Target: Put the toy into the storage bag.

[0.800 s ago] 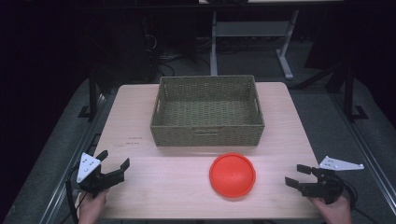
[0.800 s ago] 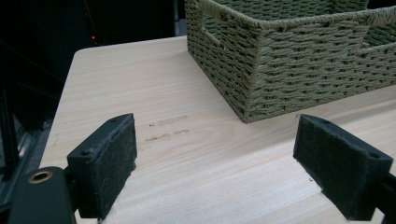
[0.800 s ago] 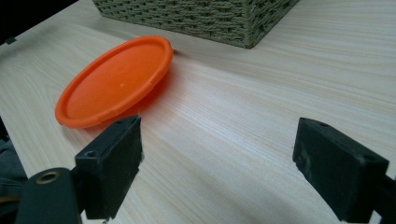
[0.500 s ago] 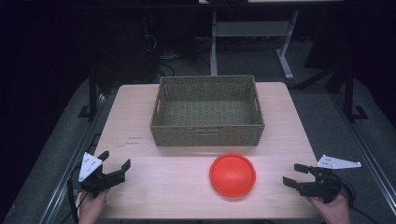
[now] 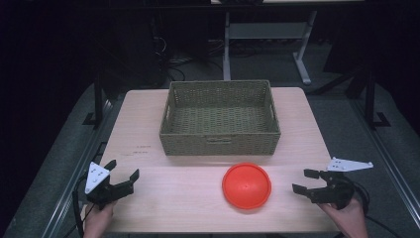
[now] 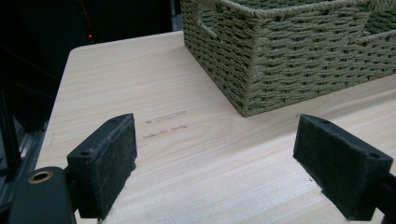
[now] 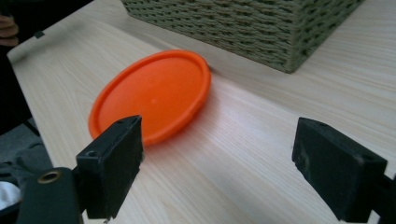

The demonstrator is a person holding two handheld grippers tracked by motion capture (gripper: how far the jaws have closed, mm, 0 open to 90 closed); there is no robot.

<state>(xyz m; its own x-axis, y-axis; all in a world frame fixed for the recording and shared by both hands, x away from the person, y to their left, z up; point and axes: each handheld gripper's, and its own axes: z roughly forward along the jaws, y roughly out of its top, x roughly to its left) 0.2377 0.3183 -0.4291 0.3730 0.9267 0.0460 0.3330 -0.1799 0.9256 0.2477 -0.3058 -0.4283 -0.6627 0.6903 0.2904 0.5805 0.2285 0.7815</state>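
Right gripper [image 5: 308, 182] jaws wide and empty, aimed at disc [image 5: 246, 186] just ahead, likely lining up a rim grab; left gripper [image 5: 121, 174] agape, idle

Empty olive-green woven wicker basket [image 5: 220, 119] on pale wooden tabletop [image 5: 143, 124]; white metal stand [image 5: 262, 34] on dark floor behind.

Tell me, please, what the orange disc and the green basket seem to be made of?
The orange disc looks like moulded plastic: an even colour, a smooth, slightly glossy face and a raised rim. The green basket looks woven from twisted cord, perhaps paper rope or seagrass: matte, with plaited strands visible on its walls. Its exact fibre cannot be told.
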